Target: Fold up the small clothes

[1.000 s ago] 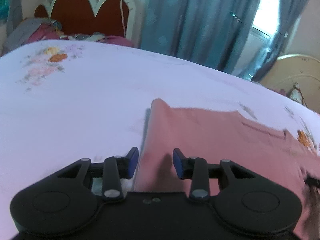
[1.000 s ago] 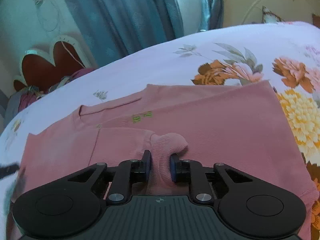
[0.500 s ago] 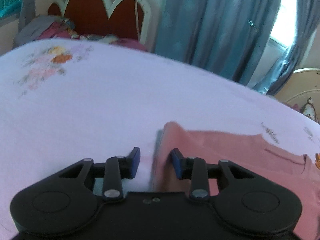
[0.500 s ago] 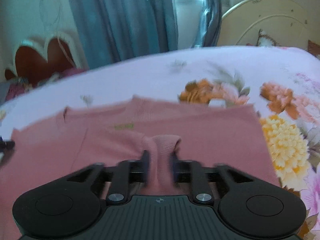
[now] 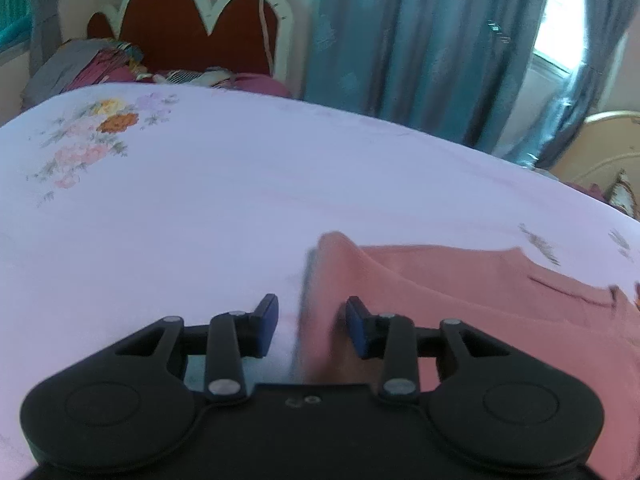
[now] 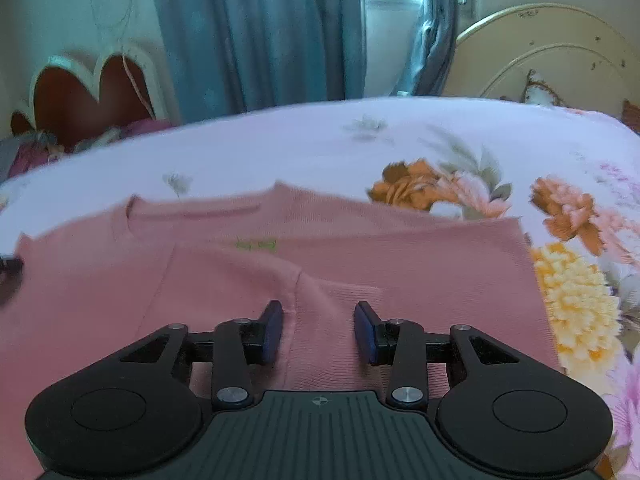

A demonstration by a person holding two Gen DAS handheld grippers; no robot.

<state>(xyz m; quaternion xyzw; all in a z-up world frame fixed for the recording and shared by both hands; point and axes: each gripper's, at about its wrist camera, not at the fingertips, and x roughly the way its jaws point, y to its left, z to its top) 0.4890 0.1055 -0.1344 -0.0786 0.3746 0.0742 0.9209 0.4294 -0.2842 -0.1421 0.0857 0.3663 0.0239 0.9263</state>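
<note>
Shirt (image 6: 400,256) lies flat on the bed (image 6: 280,148), one sleeve (image 6: 332,320) folded inward. Right gripper (image 6: 319,330) is parted over that sleeve, gripping nothing. Left gripper (image 5: 312,326), likewise parted, straddles the shirt's left edge, likely to fold that side.

Both the left gripper (image 5: 312,326) and right gripper (image 6: 319,332) were black, blue-padded (silver screws at pivots).
</note>
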